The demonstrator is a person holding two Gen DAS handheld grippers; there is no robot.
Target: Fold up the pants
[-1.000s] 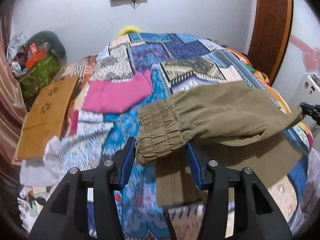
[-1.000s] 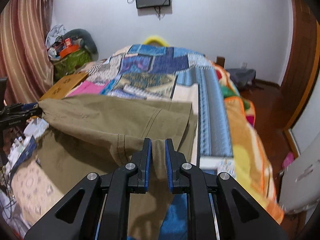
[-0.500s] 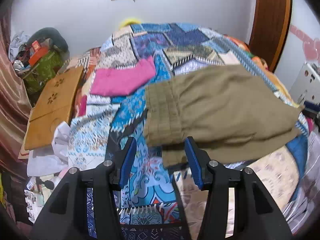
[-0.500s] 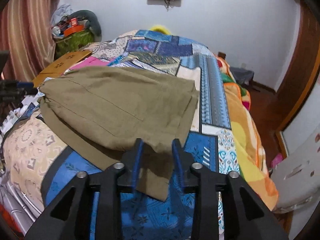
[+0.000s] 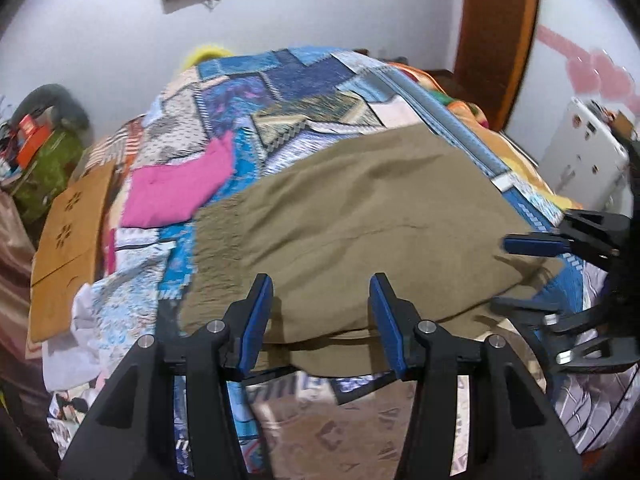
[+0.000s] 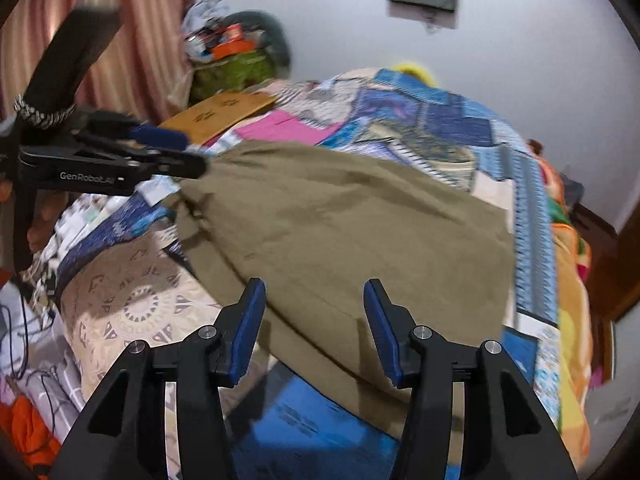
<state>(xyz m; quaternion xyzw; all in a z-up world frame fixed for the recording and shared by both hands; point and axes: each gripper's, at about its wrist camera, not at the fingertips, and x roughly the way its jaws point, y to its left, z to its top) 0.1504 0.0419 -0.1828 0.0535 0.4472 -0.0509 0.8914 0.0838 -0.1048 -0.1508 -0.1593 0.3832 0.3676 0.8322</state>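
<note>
The olive pants (image 5: pixel 360 232) lie folded over on the patchwork bedspread (image 5: pixel 280 92), elastic waistband to the left. They also show in the right wrist view (image 6: pixel 360 232). My left gripper (image 5: pixel 321 320) is open and empty, just short of the pants' near edge. My right gripper (image 6: pixel 314 328) is open and empty over the pants' near corner. The right gripper also shows in the left wrist view (image 5: pixel 532 272) at the pants' right end, and the left gripper shows in the right wrist view (image 6: pixel 168 148) at the waistband end.
A pink cloth (image 5: pixel 176 188) lies on the bed left of the pants. A wooden board (image 5: pixel 68 240) leans at the bed's left side. Clutter and a green bag (image 6: pixel 232 68) sit by the curtain. A white appliance (image 5: pixel 580 156) stands at right.
Both grippers have let go of the pants and opened. The lifted half has dropped flat onto the lower half. Both grippers have drawn back towards the bed's near edge.
</note>
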